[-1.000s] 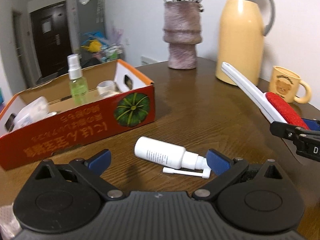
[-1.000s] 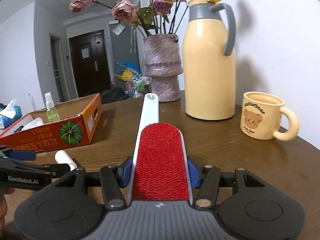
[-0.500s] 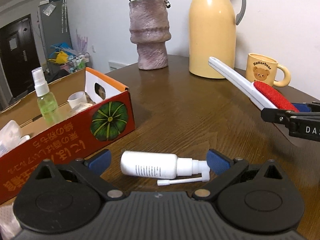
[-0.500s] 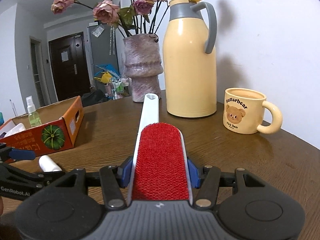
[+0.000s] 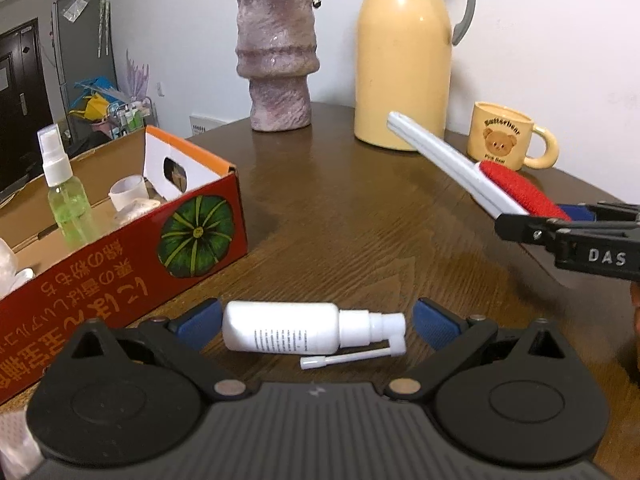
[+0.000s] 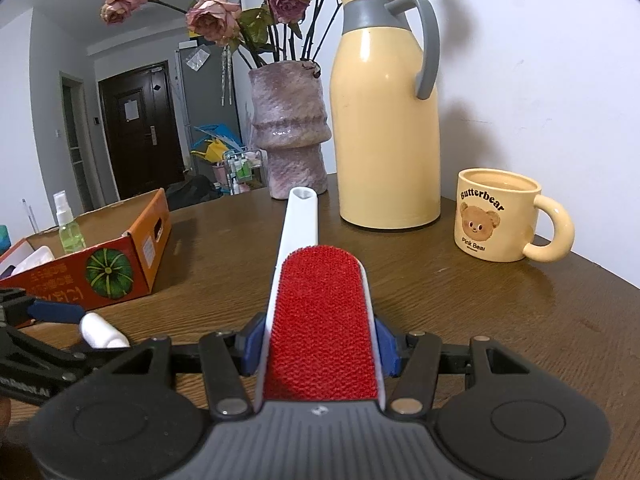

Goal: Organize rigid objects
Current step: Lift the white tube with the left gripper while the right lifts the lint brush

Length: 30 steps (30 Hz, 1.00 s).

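The white spray bottle (image 5: 280,330) lies on its side on the tabletop (image 5: 360,220), cap to the right in the left wrist view, with its thin nozzle tube folded out just beneath it. It sits between the blue pads of the left gripper (image 5: 316,322), whose fingers (image 5: 200,320) stand wide apart; the left pad is just beside the bottle's base, though whether it touches cannot be told, and the right pad is clear of the cap.

The lint brush (image 6: 320,320) is clamped in the right gripper (image 6: 320,344): the blue pads press on both sides of its red head, and the white handle points forward and up, away from the camera, above the tabletop. From the left wrist view the brush shows at the right, held off the surface.

To the left of the bottle stands the red cardboard box (image 5: 132,248) with a green pumpkin print, open at the top. Inside it are a green spray bottle (image 5: 66,200) standing upright, a small white cup (image 5: 128,192) and some white items at the far left edge that are hard to make out.

At the back of the tabletop stand a pinkish vase (image 6: 290,128) with dried roses, a yellow thermos jug (image 6: 386,120) with a grey handle beside it, and a yellow bear mug (image 6: 496,216) to the right, its handle turned right.
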Motion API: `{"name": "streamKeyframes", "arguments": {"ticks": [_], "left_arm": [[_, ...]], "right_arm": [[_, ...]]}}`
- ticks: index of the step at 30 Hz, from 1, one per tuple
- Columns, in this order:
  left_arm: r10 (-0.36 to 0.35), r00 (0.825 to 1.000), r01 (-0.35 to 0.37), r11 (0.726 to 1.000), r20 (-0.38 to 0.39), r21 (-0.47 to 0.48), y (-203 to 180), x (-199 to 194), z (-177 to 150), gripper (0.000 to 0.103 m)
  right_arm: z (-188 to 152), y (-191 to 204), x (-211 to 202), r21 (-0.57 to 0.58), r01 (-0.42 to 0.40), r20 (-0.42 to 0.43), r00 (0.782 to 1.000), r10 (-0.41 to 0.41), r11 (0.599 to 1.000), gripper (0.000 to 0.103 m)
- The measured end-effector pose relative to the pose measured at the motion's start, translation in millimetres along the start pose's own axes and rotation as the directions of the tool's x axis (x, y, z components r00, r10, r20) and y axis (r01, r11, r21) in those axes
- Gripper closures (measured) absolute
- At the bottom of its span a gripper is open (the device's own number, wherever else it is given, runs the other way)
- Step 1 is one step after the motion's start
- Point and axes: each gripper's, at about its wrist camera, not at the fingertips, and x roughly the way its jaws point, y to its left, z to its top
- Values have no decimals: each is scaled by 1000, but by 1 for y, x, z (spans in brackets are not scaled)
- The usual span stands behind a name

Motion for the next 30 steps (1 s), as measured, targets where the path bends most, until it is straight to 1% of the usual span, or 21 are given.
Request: {"name": "streamKeyframes", "arguments": {"ticks": [9,11,12,13,20,26,30], "left_arm": [[7,999,-7,1000,-46,-12,3,13,-2,0],[6,999,-7,1000,-36,-12,3,11,-2,0],[7,1000,-7,1000,-26,-8,3,9,-2,4],[3,1000,-3,1000,-19,-6,3,8,-2,4],[20,1000,-20,1000,-2,-18,6,4,-1,5],[82,996,-81,996,29,-21,5,-3,-1,5],[123,991,-121,991,45,-53,9,-10,-2,5]], "right_arm": [[0,1,-1,-5,-7,4,1000,7,1000,48],[0,0,-1,-4,-7,4,1000,7,1000,48],[0,1,-1,-5,-7,5,1000,7,1000,48],[0,1,-1,-5,-8,6,1000,8,1000,48],[0,2,-2,-8,-11,10,1000,11,1000,48],[0,3,-3,-13,-15,18,1000,15,1000,48],[0,3,-5,-19,-21,27,999,21,1000,48]]}}
